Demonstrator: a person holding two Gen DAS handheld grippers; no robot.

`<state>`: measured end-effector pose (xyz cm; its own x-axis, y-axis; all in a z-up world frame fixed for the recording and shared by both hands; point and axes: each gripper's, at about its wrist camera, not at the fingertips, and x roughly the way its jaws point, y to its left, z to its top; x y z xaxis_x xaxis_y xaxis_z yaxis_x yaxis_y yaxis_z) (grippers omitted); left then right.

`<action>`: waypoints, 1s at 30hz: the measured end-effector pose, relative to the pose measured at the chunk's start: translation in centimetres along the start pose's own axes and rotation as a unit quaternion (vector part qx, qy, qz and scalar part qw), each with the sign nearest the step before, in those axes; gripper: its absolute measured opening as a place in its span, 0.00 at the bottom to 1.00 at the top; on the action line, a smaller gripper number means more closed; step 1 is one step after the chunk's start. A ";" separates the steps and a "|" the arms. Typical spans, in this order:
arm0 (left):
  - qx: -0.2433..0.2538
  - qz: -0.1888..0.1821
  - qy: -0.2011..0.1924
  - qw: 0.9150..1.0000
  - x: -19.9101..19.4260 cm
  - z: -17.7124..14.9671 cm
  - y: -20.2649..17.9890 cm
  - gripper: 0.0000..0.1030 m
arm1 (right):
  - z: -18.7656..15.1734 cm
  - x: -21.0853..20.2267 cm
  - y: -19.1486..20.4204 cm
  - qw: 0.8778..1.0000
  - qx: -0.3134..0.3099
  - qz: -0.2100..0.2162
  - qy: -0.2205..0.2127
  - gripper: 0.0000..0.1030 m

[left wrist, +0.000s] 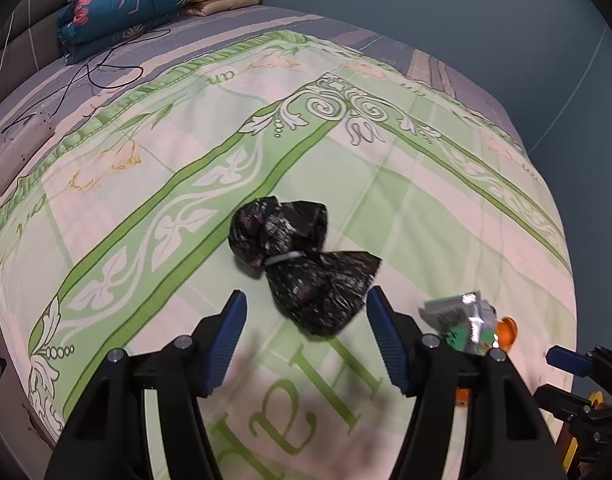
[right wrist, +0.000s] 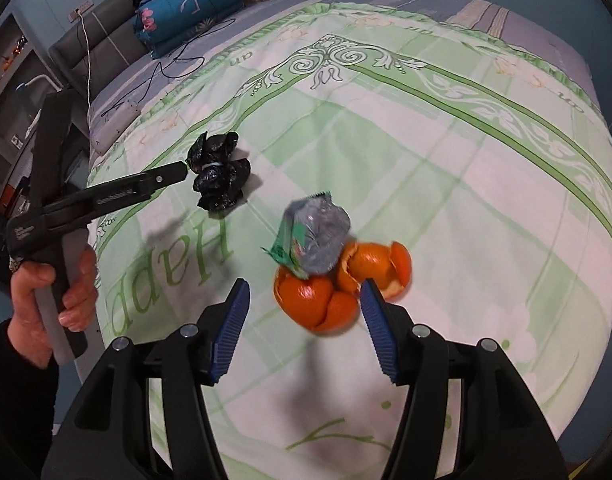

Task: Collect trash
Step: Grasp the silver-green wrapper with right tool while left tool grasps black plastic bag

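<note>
A crumpled black plastic bag, tied with a pale band, lies on the green-and-white bedspread. My left gripper hovers open just over its near end, and the blue pads do not touch it. Further right lie a crushed silver-and-green wrapper and orange peel. My right gripper is open with the peel's near part between its fingertips, not pressed. The wrapper and a bit of peel also show in the left wrist view.
Folded quilts and a loose black cable lie at the head of the bed. A grey headboard is at far left, and a blue-grey wall runs along the bed's right side. A hand holds the left gripper's handle.
</note>
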<state>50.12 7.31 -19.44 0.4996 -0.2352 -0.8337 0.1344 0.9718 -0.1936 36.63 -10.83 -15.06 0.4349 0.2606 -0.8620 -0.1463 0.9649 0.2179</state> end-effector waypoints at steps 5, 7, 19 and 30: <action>-0.015 0.002 0.005 1.000 1.8 1.2 0.8 0.58 | 3.1 2.7 0.1 1.000 0.004 -0.003 0.024 0.53; -0.016 0.002 0.012 1.000 2.6 1.4 0.9 0.58 | 3.8 4.1 0.2 0.999 0.000 -0.015 0.035 0.53; -0.007 0.012 0.038 0.999 7.1 1.9 0.0 0.45 | 4.0 9.4 0.5 0.997 -0.001 -0.025 0.078 0.34; 0.004 0.028 0.029 0.999 6.8 1.5 -0.3 0.21 | 2.7 8.7 1.0 0.997 -0.017 -0.008 0.075 0.03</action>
<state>54.76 5.35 -24.23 0.4561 -0.1794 -0.8717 0.1152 0.9831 -0.1420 42.67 -7.51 -21.12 0.3007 0.2350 -0.9243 -0.1707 0.9668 0.1902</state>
